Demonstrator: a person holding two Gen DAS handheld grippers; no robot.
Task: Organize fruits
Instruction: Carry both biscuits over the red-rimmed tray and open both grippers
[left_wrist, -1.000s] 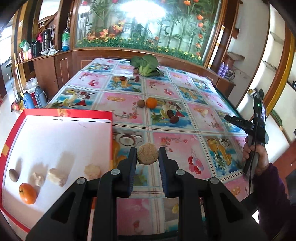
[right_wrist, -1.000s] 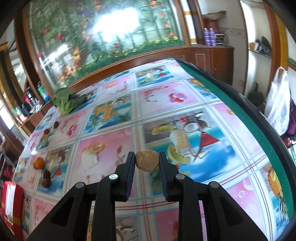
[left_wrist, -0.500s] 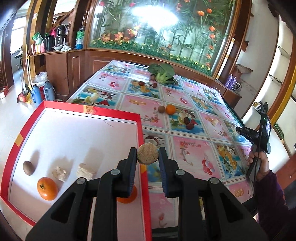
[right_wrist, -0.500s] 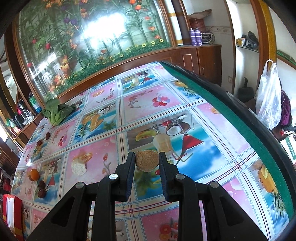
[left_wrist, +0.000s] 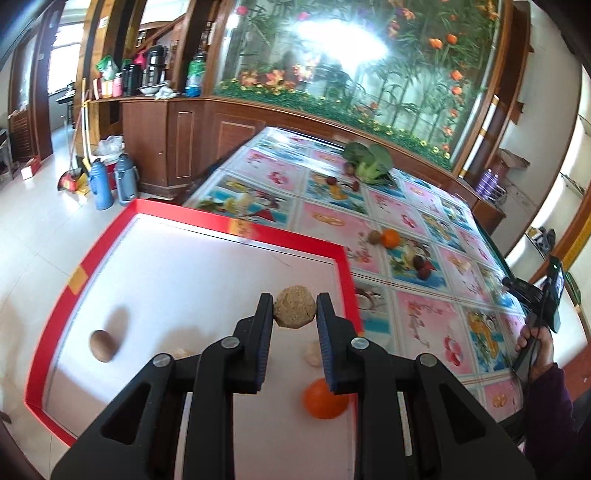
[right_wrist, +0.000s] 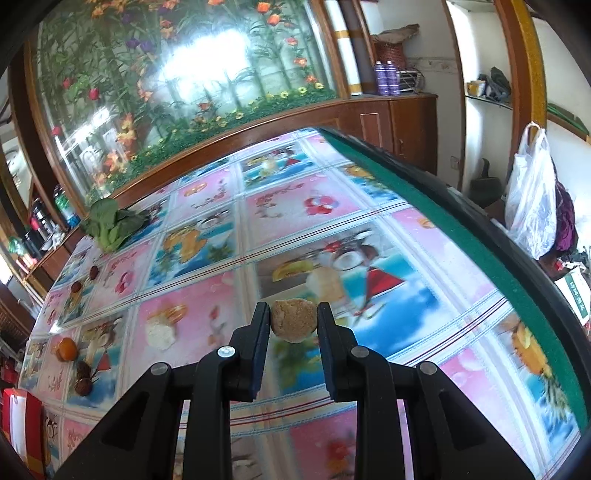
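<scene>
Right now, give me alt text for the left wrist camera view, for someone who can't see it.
The left gripper clamps a rough tan ball above a white tray with a red rim. An orange, a brown egg-shaped fruit and pale lumps lie in the tray; a fruit-print table extends beyond.

Both views are bright with daylight, and strong white glare blows out the glass flower panel (left_wrist: 343, 44) behind the table (right_wrist: 369, 229). The fisheye lens bends straight edges and darkens the corners. Soft shadows fall on the white tray (left_wrist: 184, 273), and the tablecloth patterns look smeared with motion blur
</scene>
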